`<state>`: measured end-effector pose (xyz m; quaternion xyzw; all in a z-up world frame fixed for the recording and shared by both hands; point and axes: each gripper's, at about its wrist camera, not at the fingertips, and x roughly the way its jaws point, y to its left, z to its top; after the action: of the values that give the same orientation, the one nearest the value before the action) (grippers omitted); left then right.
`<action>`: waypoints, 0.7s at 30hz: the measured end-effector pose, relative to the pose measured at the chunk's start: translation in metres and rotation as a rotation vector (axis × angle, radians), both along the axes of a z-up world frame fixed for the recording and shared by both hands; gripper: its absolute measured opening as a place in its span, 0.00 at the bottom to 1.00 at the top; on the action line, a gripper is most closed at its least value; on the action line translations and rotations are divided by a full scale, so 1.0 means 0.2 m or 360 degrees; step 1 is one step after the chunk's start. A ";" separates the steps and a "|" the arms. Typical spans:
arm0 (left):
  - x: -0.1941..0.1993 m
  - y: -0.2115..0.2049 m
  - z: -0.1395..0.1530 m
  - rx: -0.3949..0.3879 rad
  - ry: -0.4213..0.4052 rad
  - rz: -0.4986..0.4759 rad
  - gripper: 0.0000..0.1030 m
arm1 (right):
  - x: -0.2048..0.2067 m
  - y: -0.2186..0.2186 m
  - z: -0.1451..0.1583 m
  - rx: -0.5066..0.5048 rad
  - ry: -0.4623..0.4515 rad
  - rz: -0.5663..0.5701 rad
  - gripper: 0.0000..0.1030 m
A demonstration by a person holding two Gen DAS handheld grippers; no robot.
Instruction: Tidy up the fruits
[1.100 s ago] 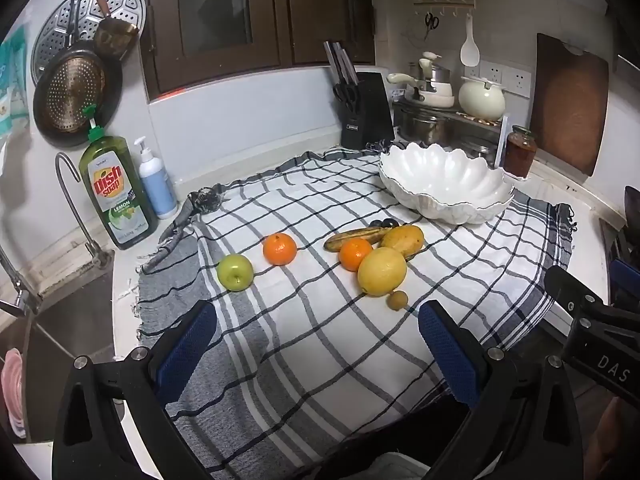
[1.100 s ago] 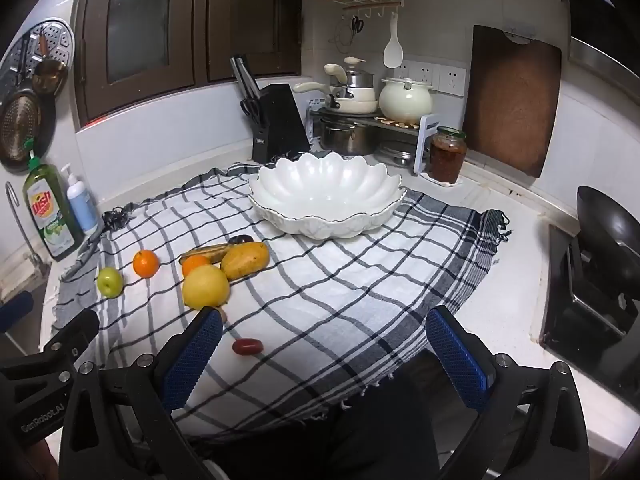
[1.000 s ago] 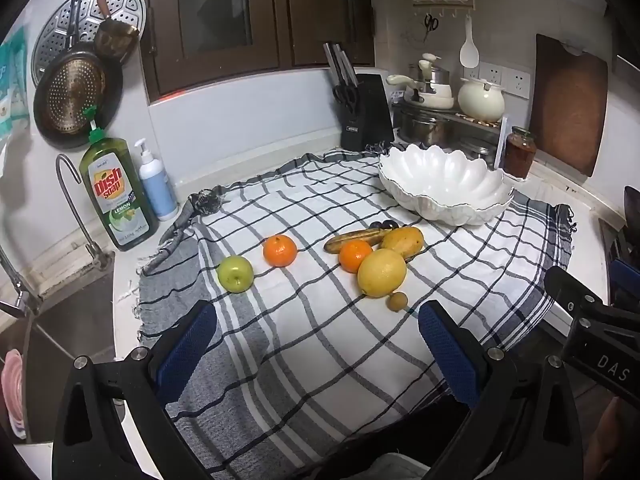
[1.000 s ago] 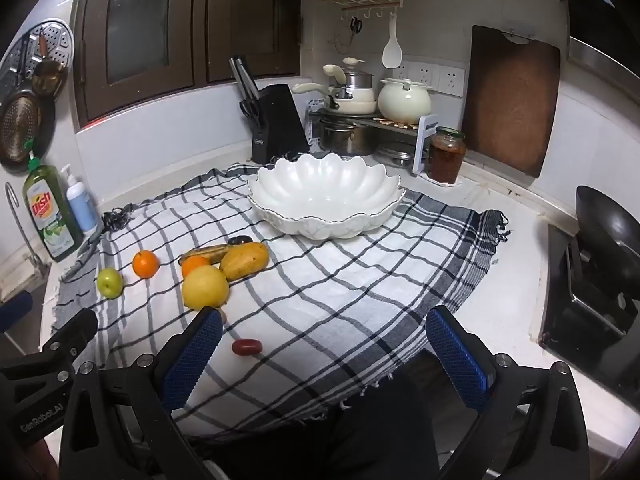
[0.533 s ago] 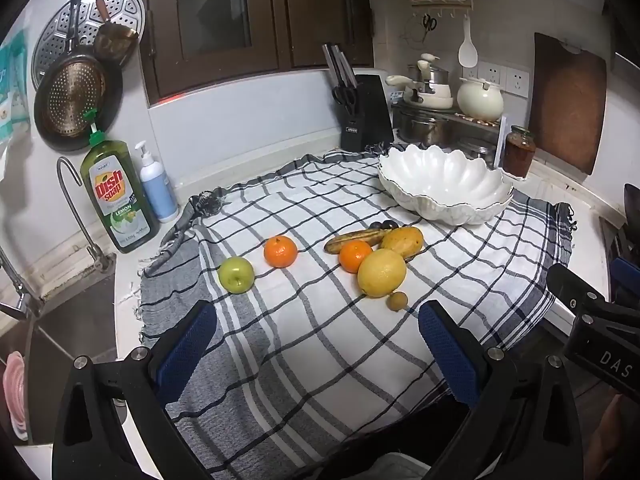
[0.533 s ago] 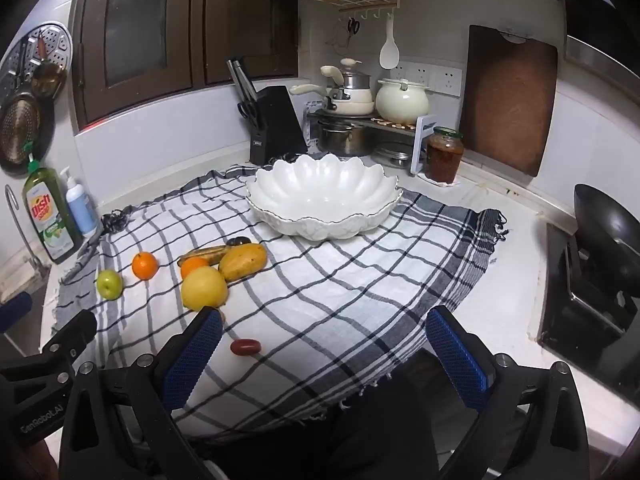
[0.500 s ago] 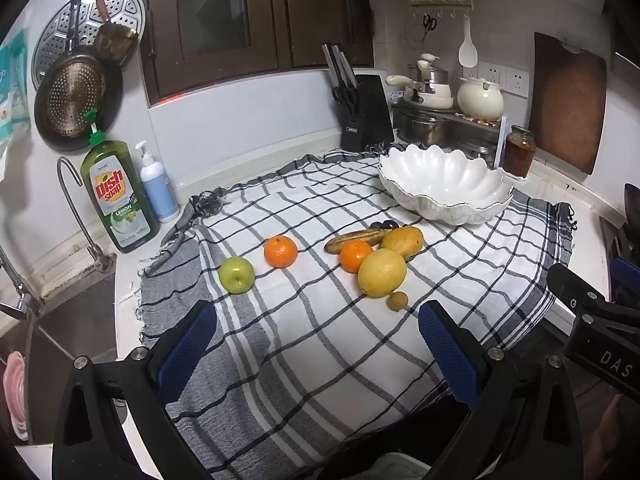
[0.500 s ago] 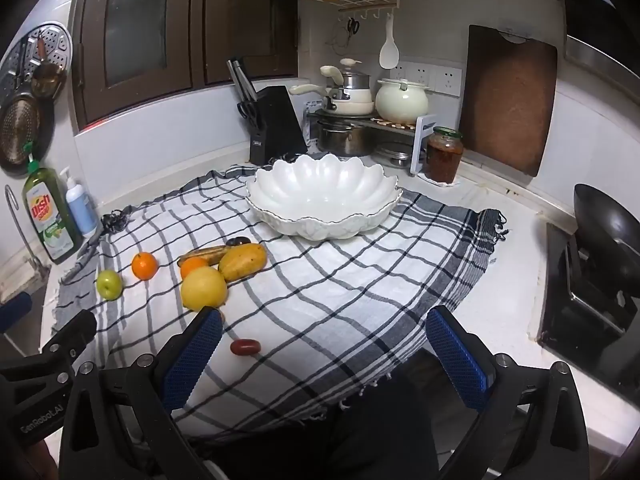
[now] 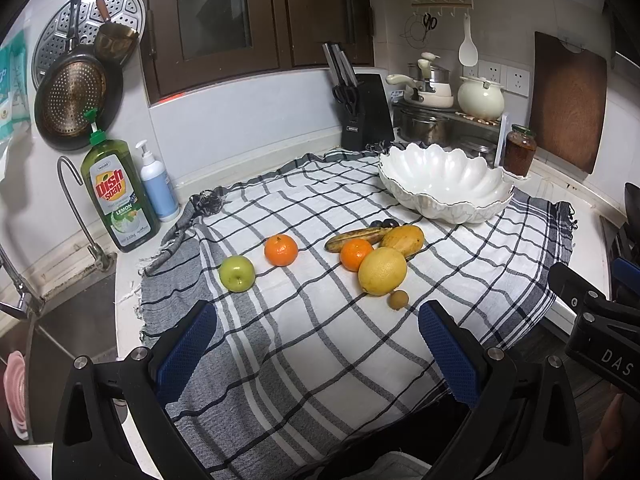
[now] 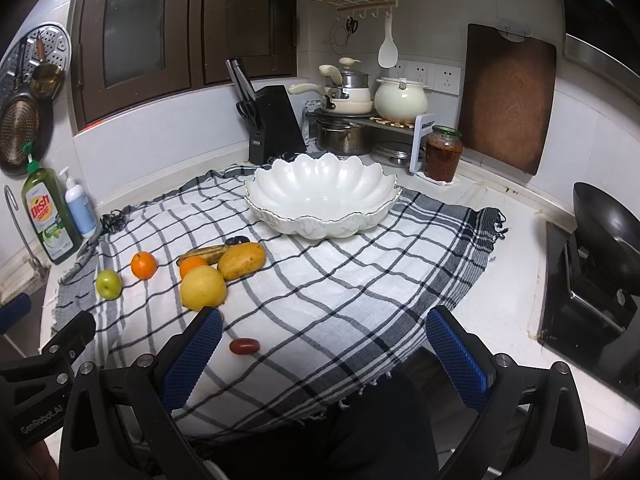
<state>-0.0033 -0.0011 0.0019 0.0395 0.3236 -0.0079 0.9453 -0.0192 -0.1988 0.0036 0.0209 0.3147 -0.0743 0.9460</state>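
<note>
Two claws hover spread and empty over the near edge of the checked cloth [image 10: 360, 280]: the left claw [image 9: 316, 340] faces the green apple [image 9: 237, 273], the right claw [image 10: 324, 344] sits just behind a small red fruit [image 10: 244, 345]. Farther out lie two oranges, a large yellow citrus [image 9: 382, 271], a mango, a banana and a small brown fruit. Beyond them the white scalloped bowl [image 10: 380, 184] stands empty on the counter. Nothing looks sorted yet; every fruit remains to be moved.

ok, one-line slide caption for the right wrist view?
Open right tongs over checked cloth; fruit loose left of empty white bowl.
</note>
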 end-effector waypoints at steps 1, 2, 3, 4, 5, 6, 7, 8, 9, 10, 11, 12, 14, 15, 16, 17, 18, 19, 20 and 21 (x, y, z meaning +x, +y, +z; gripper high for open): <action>0.00 0.00 0.00 0.0003 0.0002 0.0000 1.00 | 0.00 0.00 0.00 0.0000 0.0000 0.0000 1.00; 0.00 0.00 0.00 0.0002 0.0003 0.0000 1.00 | 0.00 0.00 0.00 -0.0001 0.0001 -0.0001 1.00; 0.00 0.00 0.00 0.0000 0.0002 -0.0002 1.00 | 0.00 0.00 0.00 0.0000 0.0002 0.0000 1.00; 0.00 0.00 0.00 0.0001 0.0002 -0.0002 1.00 | 0.00 0.00 0.00 0.0001 0.0000 0.0000 1.00; 0.00 0.00 0.00 0.0001 0.0002 -0.0002 1.00 | 0.00 0.00 0.00 0.0001 0.0001 0.0000 1.00; 0.00 0.00 0.00 0.0000 0.0003 -0.0003 1.00 | 0.00 0.00 0.00 0.0001 0.0002 0.0000 1.00; 0.00 0.01 0.00 -0.0001 0.0004 -0.0003 1.00 | 0.00 0.00 0.00 0.0002 0.0002 0.0000 1.00; 0.00 0.01 0.00 0.0000 0.0004 -0.0003 1.00 | 0.00 0.00 0.00 0.0000 0.0001 -0.0001 1.00; -0.01 0.01 0.00 0.0000 0.0004 -0.0004 1.00 | 0.00 0.00 0.00 0.0001 0.0000 -0.0001 1.00; 0.00 0.01 0.00 -0.0001 0.0004 -0.0004 1.00 | 0.00 0.00 0.00 0.0000 0.0000 0.0000 1.00; 0.00 0.01 0.00 -0.0001 0.0004 -0.0005 1.00 | 0.00 0.00 0.00 0.0001 0.0000 -0.0001 1.00; 0.00 0.01 0.00 0.0001 0.0005 -0.0003 1.00 | 0.00 0.00 0.00 0.0001 0.0000 -0.0001 1.00; 0.00 0.01 0.00 0.0000 0.0005 -0.0003 1.00 | 0.00 0.00 0.00 0.0001 0.0002 -0.0001 1.00; -0.01 0.01 0.00 0.0000 0.0004 -0.0003 1.00 | 0.00 0.00 0.00 0.0002 0.0002 -0.0001 1.00; 0.00 0.01 0.00 0.0002 0.0005 -0.0002 1.00 | 0.00 0.00 0.00 0.0002 0.0002 0.0000 1.00; 0.00 0.01 0.00 0.0002 0.0004 -0.0002 1.00 | 0.00 0.00 0.00 0.0002 0.0001 0.0000 1.00; 0.00 0.01 0.00 0.0001 0.0004 -0.0002 1.00 | 0.00 0.00 0.00 0.0001 0.0001 -0.0001 1.00; 0.00 0.01 0.00 0.0001 0.0005 -0.0001 1.00 | 0.00 0.00 0.00 0.0001 0.0000 0.0000 1.00; 0.00 0.01 0.00 0.0001 0.0005 -0.0002 1.00 | 0.00 0.00 0.00 0.0001 0.0000 0.0000 1.00; 0.00 0.01 0.00 0.0001 0.0004 -0.0001 1.00 | 0.00 0.00 0.00 0.0001 0.0000 0.0000 1.00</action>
<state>-0.0042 0.0008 0.0013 0.0400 0.3247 -0.0083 0.9449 -0.0186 -0.1988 0.0031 0.0212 0.3148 -0.0742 0.9460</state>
